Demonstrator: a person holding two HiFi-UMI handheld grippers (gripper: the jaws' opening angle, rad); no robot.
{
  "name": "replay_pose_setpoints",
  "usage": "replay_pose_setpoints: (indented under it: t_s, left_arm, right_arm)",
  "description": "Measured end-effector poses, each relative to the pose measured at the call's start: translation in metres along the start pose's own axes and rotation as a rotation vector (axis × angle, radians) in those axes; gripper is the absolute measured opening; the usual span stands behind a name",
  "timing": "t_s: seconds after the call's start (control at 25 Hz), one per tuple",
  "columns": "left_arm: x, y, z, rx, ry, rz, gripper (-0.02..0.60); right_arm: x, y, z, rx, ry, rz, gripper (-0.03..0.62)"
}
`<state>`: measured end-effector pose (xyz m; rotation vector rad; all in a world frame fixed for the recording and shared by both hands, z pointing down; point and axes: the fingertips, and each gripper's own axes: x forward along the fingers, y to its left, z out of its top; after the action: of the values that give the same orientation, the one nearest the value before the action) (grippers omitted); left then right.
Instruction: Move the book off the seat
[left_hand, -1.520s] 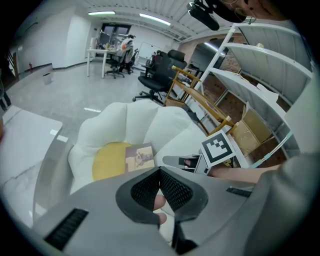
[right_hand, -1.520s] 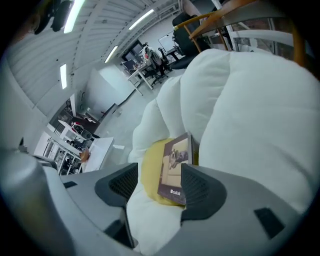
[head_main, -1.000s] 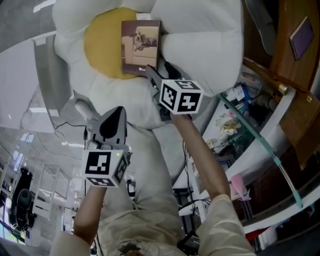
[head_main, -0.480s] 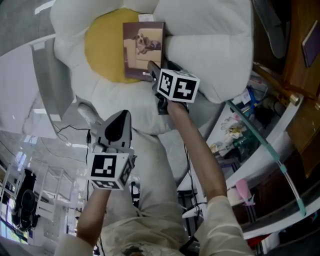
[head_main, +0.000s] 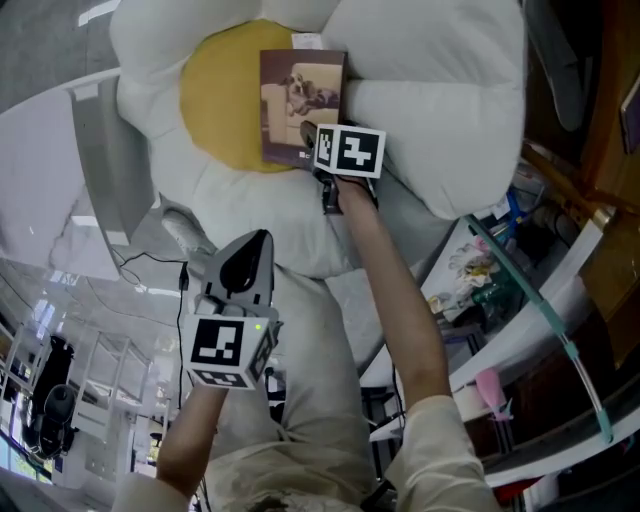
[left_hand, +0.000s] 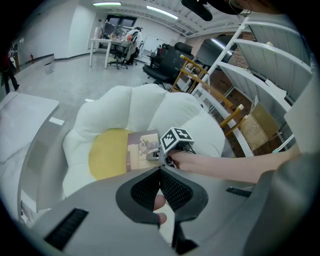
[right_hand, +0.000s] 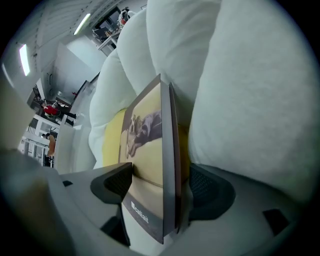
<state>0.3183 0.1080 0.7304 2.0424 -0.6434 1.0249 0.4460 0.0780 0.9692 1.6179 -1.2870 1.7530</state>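
Book (right_hand: 150, 150) sits gripped at its near edge between the right gripper's (right_hand: 157, 182) jaws, seen only in the right gripper view. Head view shows it lying on the seat's (head_main: 215, 100) yellow centre. Left gripper (left_hand: 160, 175) is clenched on nothing, well apart from the book.

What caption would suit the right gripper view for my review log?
Right gripper grips the book by its near edge on the white, yellow-centred flower cushion.
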Motion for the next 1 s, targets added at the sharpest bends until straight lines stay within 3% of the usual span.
replay_pose_setpoints:
  t_s: [0.52, 1.0]
  left_arm:
    - [-0.012, -0.003, 0.001, 0.000, -0.002, -0.015, 0.011]
    - [-0.052, -0.015, 0.025, 0.068, -0.040, -0.036, 0.011]
  right_arm:
    - [-0.005, 0.011, -0.001, -0.048, -0.001, 0.095, 0.248]
    - [-0.051, 0.042, -0.013, -0.010, -0.076, 0.151, 0.155]
